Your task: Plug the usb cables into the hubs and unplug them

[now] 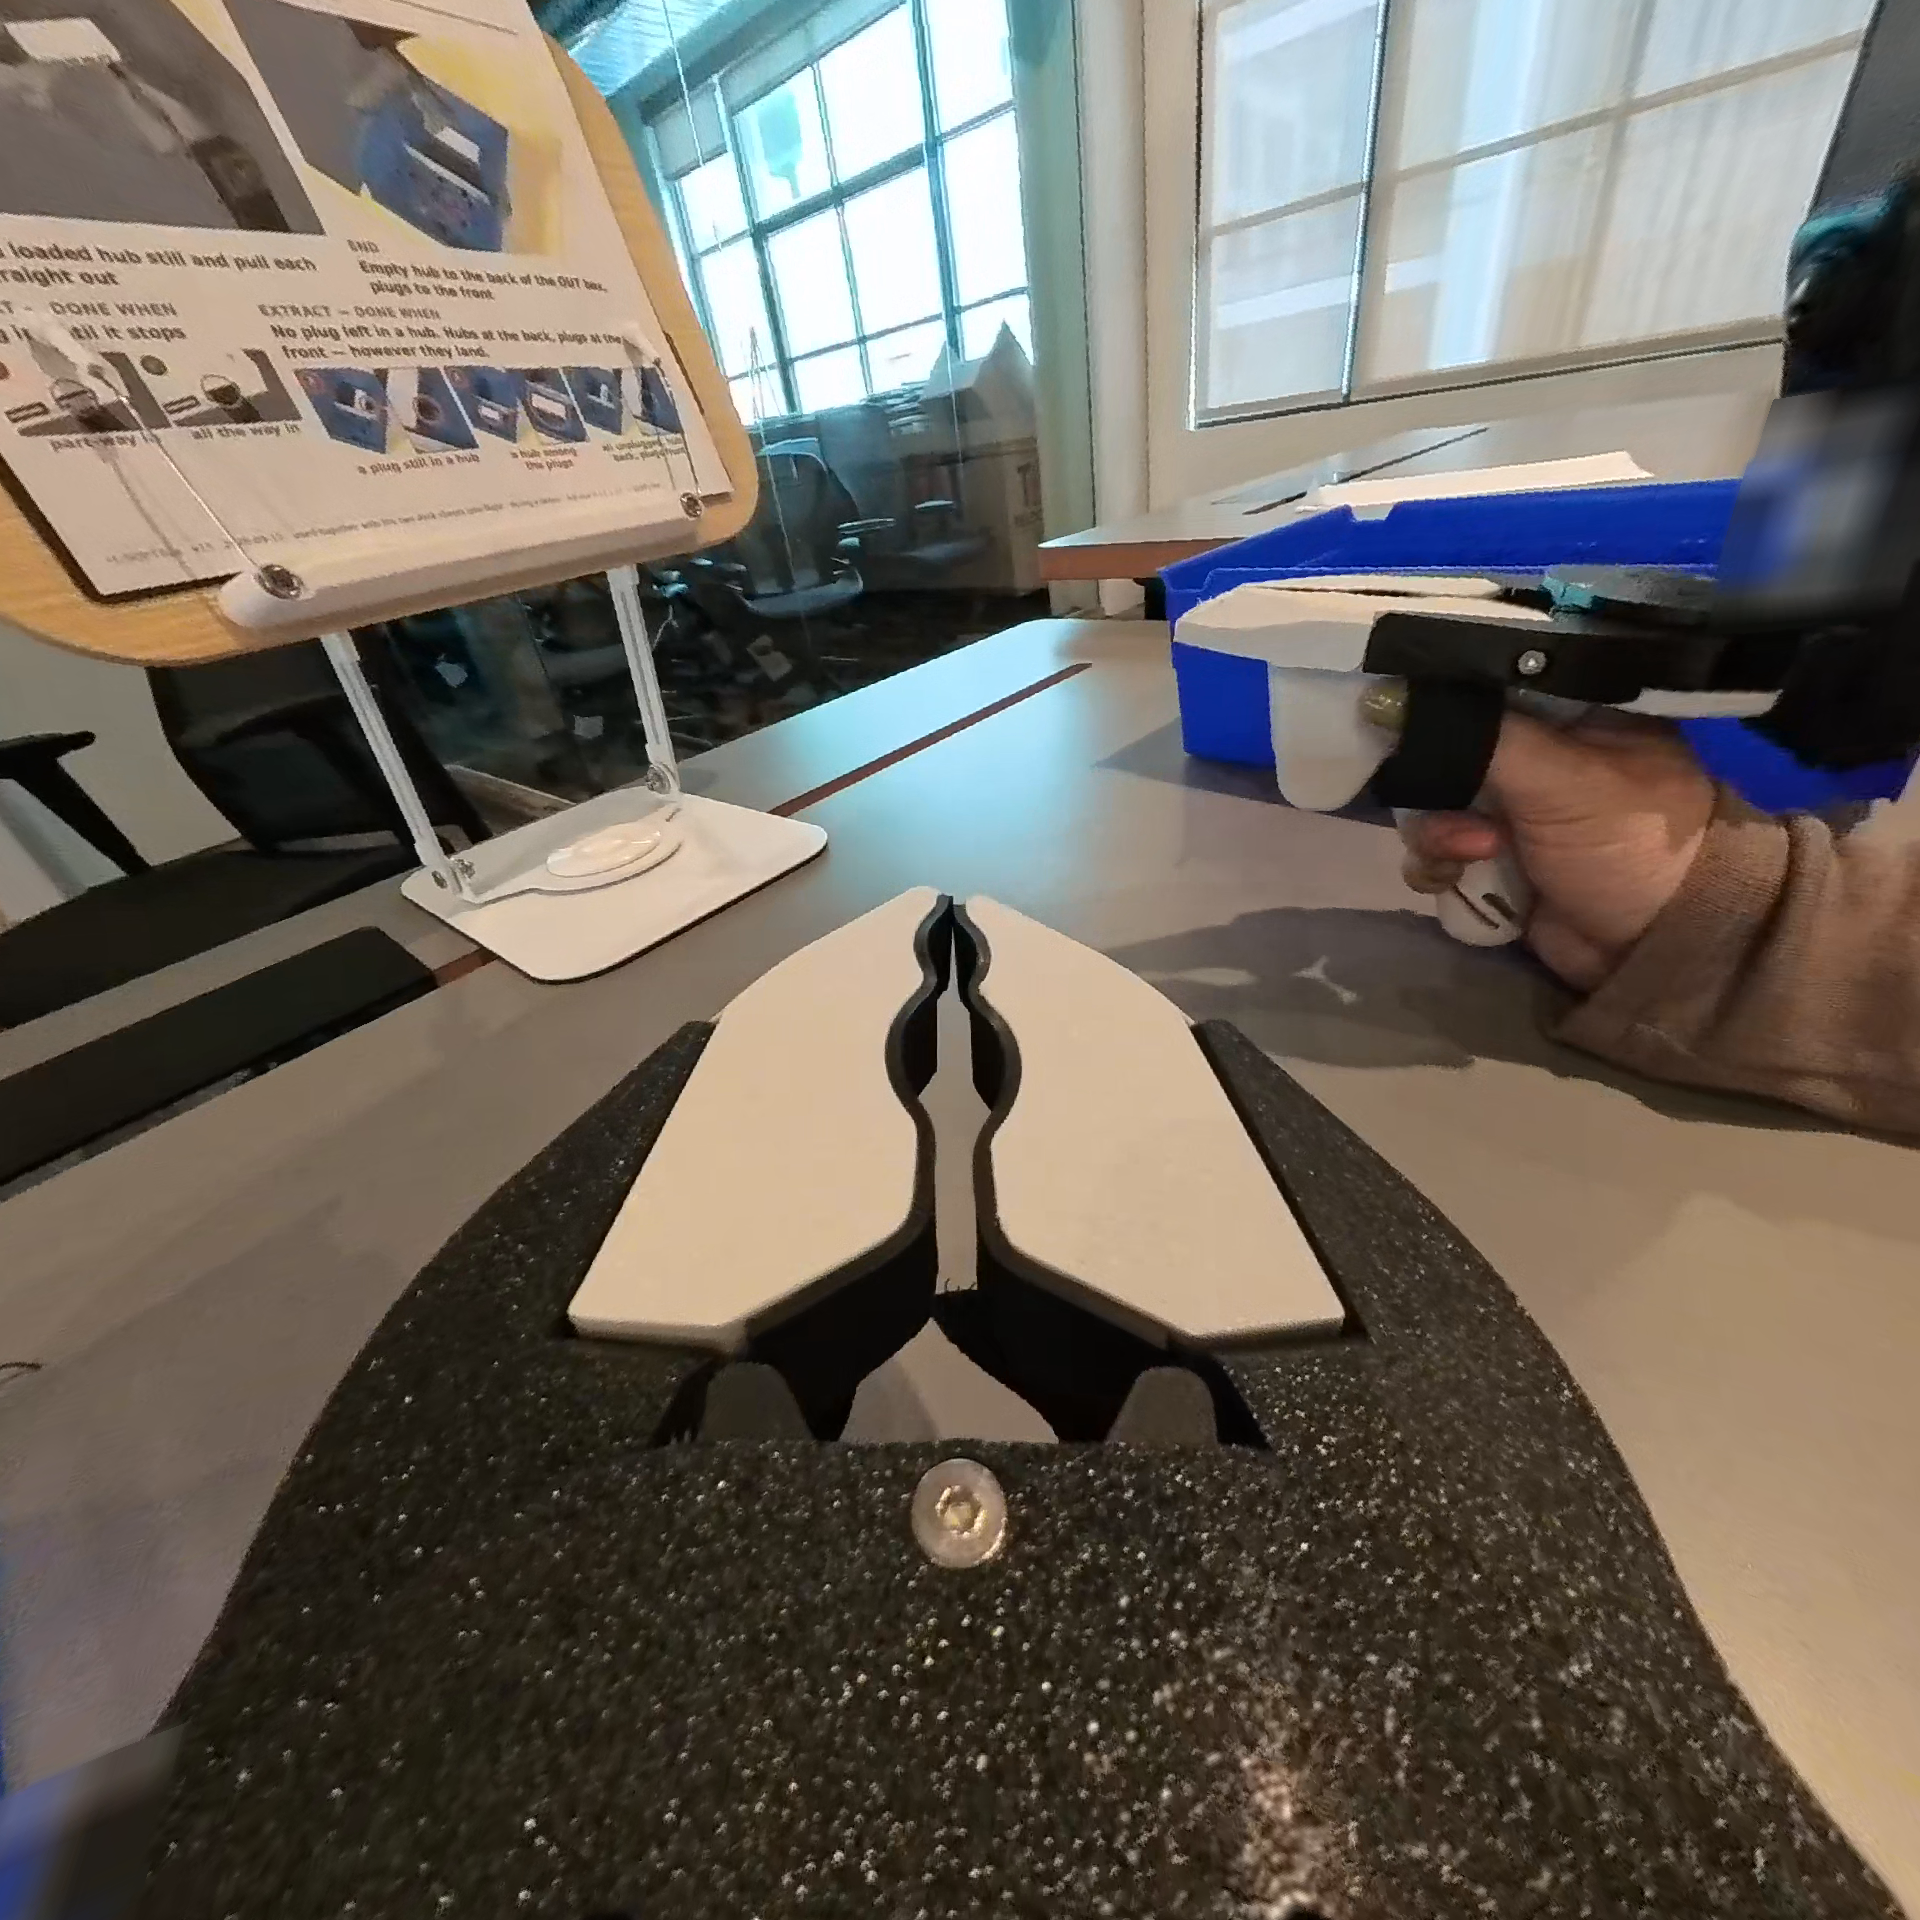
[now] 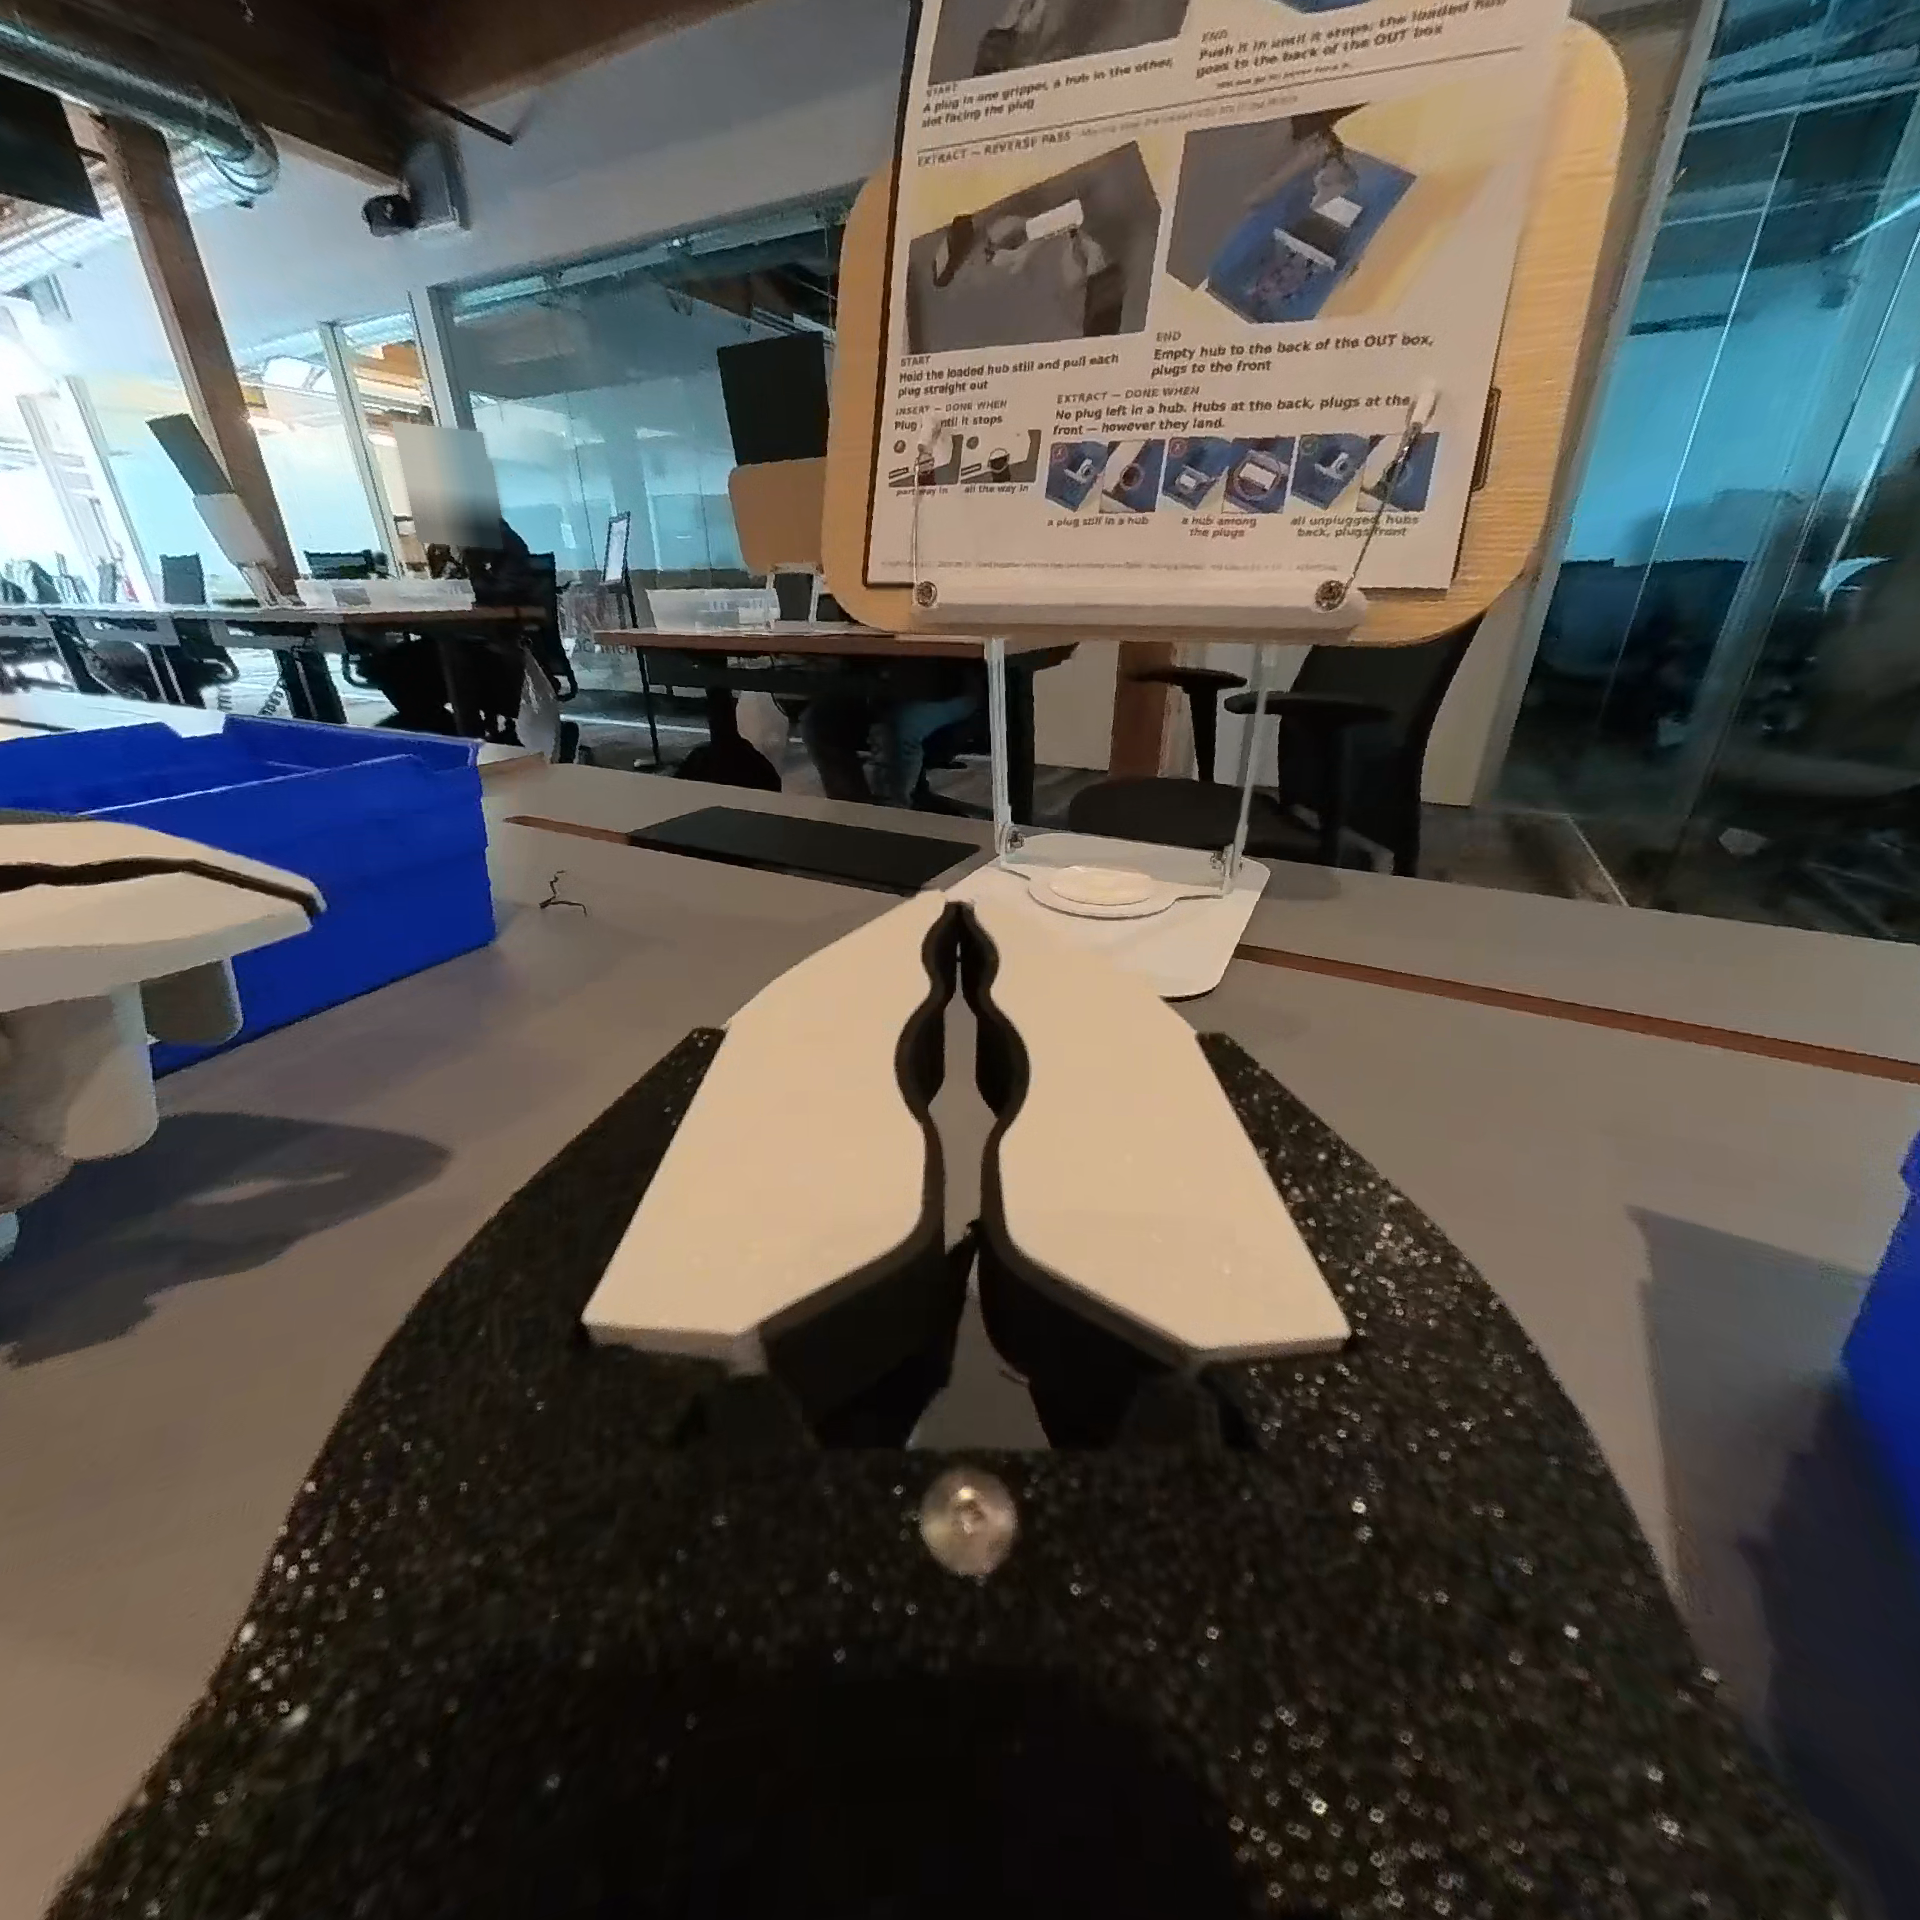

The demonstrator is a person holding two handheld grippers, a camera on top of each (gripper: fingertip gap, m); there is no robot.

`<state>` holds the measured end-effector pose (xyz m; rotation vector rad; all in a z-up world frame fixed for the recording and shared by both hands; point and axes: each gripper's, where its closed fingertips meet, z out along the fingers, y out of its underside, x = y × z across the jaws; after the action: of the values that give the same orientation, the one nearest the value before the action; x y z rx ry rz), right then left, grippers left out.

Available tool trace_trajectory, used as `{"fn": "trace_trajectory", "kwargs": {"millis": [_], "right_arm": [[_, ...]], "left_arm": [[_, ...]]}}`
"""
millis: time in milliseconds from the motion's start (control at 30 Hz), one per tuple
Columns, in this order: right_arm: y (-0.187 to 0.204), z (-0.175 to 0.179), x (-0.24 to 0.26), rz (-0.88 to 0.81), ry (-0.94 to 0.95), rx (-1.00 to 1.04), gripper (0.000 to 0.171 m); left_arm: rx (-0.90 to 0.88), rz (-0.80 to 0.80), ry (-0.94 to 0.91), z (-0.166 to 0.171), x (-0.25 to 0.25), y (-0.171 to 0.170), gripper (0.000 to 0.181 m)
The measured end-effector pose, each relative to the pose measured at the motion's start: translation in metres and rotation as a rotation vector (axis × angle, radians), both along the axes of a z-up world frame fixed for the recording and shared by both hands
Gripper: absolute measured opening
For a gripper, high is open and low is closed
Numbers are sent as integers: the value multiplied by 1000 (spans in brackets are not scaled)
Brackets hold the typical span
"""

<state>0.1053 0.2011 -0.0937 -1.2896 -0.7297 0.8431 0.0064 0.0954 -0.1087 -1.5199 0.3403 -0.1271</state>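
Observation:
My left gripper (image 1: 953, 914) is shut and empty, held low over the grey table (image 1: 1039, 831). My right gripper (image 2: 959, 920) is also shut and empty over the same table. The right gripper also shows in the left wrist view (image 1: 1205, 623) at the right, held by a hand (image 1: 1579, 842) in front of a blue box (image 1: 1455, 551). The left gripper's white fingers (image 2: 156, 883) show at the left edge of the right wrist view. No hub, plug or cable shows in either view.
An instruction sheet on a wooden board (image 1: 343, 312) stands on a white stand (image 1: 623, 883) ahead of both grippers; it also shows in the right wrist view (image 2: 1195, 312). A blue box (image 2: 312, 831) sits left, another blue box edge (image 2: 1886, 1351) right. A black mat (image 2: 810, 847) lies near the stand. Spacing between my two grippers at the tips: around 15 centimeters.

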Motion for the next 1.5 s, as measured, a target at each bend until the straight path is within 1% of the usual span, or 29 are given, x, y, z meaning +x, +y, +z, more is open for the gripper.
{"fn": "trace_trajectory", "kwargs": {"millis": [67, 200, 400, 700, 933, 1100, 1167, 1233, 1333, 1367, 1400, 1467, 1500], "right_arm": [[0, 0, 1, -12, 0, 30, 0], [-4, -1, -2, -48, -63, 134, 0], [-12, -4, -12, -51, -147, 237, 0], [-15, -7, -18, -34, -182, 260, 0], [-19, -2, -18, -59, -193, 326, 0], [-20, -1, -15, -67, -180, 329, 0], [-21, 5, -12, -84, -180, 342, 4], [-24, 18, -4, -116, -197, 360, 11], [-32, 55, 19, -185, -220, 368, 32], [-36, 67, 30, -215, -238, 367, 44], [-40, 76, 42, -239, -266, 361, 52], [-42, 86, 70, -302, -351, 338, 62], [-40, 87, 86, -335, -402, 321, 63]], "left_arm": [[11, 4, 24, -1, 1, 0, 0], [17, 18, 88, -6, 4, 1, 0], [49, 36, 168, -6, 8, 1, 0], [51, 47, 162, -5, 5, 1, 0], [62, 58, 148, -3, 3, 0, 0], [78, 72, 162, -1, 2, -1, 0], [91, 81, 178, 2, 2, -1, 2], [108, 111, 200, 6, 0, -2, 5], [133, 155, 239, 21, -3, -7, 13], [138, 165, 269, 27, -3, -8, 19], [138, 175, 295, 34, -3, -10, 26], [126, 203, 314, 48, -5, -15, 44], [115, 214, 304, 55, -6, -19, 51]]}}
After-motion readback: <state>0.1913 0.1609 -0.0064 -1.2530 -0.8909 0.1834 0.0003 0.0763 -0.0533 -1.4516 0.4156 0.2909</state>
